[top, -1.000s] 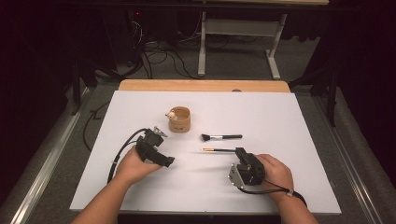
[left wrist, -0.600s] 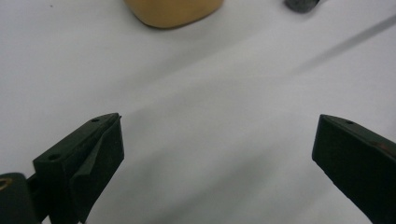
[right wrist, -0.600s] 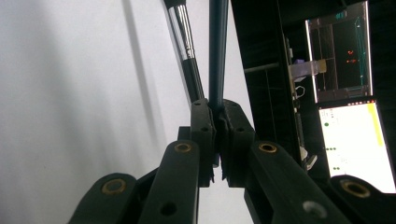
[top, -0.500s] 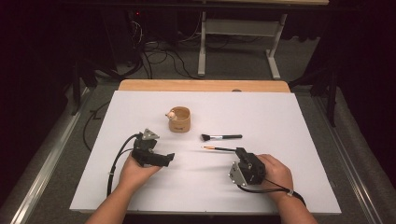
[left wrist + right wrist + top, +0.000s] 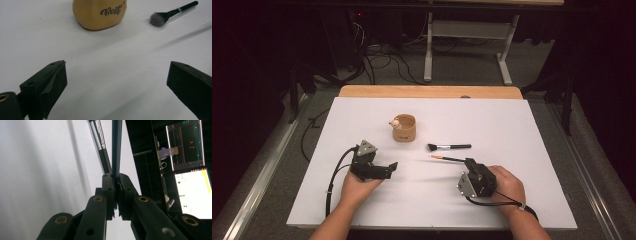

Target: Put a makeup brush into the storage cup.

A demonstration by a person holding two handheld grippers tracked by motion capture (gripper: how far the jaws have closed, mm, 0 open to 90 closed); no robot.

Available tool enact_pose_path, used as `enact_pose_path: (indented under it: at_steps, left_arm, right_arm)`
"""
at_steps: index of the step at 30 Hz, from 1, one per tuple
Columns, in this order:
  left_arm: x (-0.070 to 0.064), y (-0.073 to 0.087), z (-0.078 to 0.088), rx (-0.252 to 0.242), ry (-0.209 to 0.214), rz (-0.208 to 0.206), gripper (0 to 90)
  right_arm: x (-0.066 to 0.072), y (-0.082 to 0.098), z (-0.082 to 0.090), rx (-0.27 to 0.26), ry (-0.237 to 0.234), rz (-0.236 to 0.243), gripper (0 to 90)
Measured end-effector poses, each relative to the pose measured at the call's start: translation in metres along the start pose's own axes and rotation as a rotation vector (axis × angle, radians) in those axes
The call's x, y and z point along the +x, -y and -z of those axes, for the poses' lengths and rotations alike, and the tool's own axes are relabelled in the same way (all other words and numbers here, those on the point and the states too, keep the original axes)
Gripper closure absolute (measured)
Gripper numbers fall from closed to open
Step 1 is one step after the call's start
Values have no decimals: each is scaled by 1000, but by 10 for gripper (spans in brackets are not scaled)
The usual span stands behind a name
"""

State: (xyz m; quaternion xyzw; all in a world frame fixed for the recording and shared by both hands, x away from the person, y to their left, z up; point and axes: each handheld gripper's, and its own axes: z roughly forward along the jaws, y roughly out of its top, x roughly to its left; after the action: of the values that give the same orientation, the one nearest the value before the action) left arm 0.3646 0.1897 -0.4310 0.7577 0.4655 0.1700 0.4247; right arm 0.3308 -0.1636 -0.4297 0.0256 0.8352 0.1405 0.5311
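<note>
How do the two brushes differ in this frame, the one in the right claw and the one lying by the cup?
The thin brush has a small orange tip; the powder brush has a broad, fluffy dark head.
The thin brush has its slim handle clamped in the shut right claw; the powder brush lies free on the white table, touched by neither claw.
The powder brush has a silver ferrule; none can be made out on the thin brush.
Both have dark handles and point their heads left.

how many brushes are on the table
2. A fluffy black-handled brush lies on the white table right of the tan cup; a thin orange-tipped brush is clamped in the right tool.
</note>
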Motion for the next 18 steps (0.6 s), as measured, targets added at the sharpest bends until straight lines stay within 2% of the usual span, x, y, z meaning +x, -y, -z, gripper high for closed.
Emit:
enact_pose_path:
  at_steps: [4,8,9,15,16,18]
  left_arm:
    - [0,4,-2,-2,-4,2,31]
    - [0,6,1,-37,6,2,30]
    - [-1,7,1,-44,13,0,30]
    - [-3,8,2,-59,27,-18,30]
    - [-3,8,2,-59,27,-18,27]
    - [-3,9,3,-72,25,-17,27]
  right_arm:
    - [-1,2,-1,0,-17,-34,873]
    - [-1,3,-3,2,-28,-56,873]
    - [-2,4,-3,0,-44,-95,873]
    - [-6,11,-6,-1,-75,-192,873]
    - [-6,11,-6,-1,-75,-192,873]
    - [-8,11,-6,-9,-89,-247,873]
